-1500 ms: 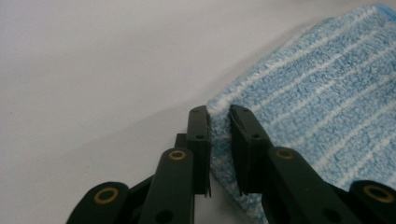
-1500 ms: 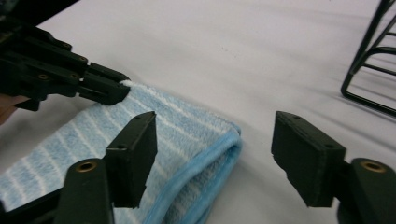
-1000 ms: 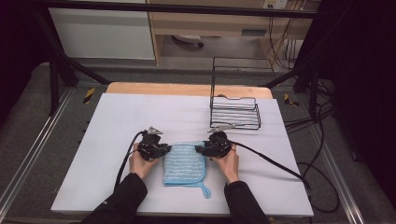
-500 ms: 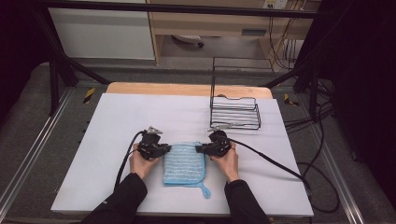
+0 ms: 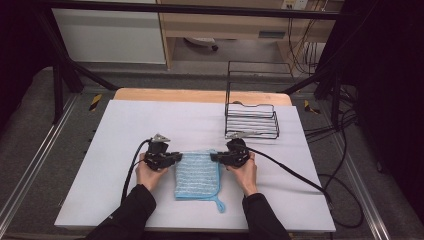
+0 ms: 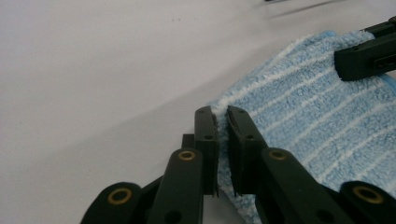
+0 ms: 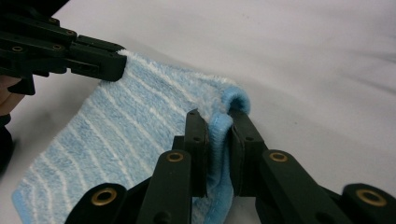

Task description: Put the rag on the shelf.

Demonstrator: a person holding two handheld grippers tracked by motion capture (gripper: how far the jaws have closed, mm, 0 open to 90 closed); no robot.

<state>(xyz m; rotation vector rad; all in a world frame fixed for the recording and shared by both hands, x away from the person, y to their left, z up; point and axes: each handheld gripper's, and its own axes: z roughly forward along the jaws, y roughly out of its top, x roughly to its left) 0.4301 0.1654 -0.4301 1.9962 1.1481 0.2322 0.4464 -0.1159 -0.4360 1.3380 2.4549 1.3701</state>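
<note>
Pinching the two far corners of a blue striped towel, both grippers are resting low on the white table. The left gripper has its jaws clamped together on the far left corner, with only a thin fringe of cloth showing between them. The right gripper is gripping the far right corner, where the hem is bunching into a small roll between its jaws. The towel is lying flat in the near middle of the table, between the two hands, its hanging loop trailing off the near right corner. A wire rack is standing well apart, on the far right.

Judging from the shallow bite on the left, that corner could be slipping free if the grippers are lifted or pulled apart sharply. On the right, the rolled hem may be unrolling under tension and loosening the hold. Uneven lifting would probably be leaving the cloth skewed or creased.

Compared with the earlier high views, little is changing: the hands, grippers and towel are staying in much the same places, and the towel is remaining flat on the table.
</note>
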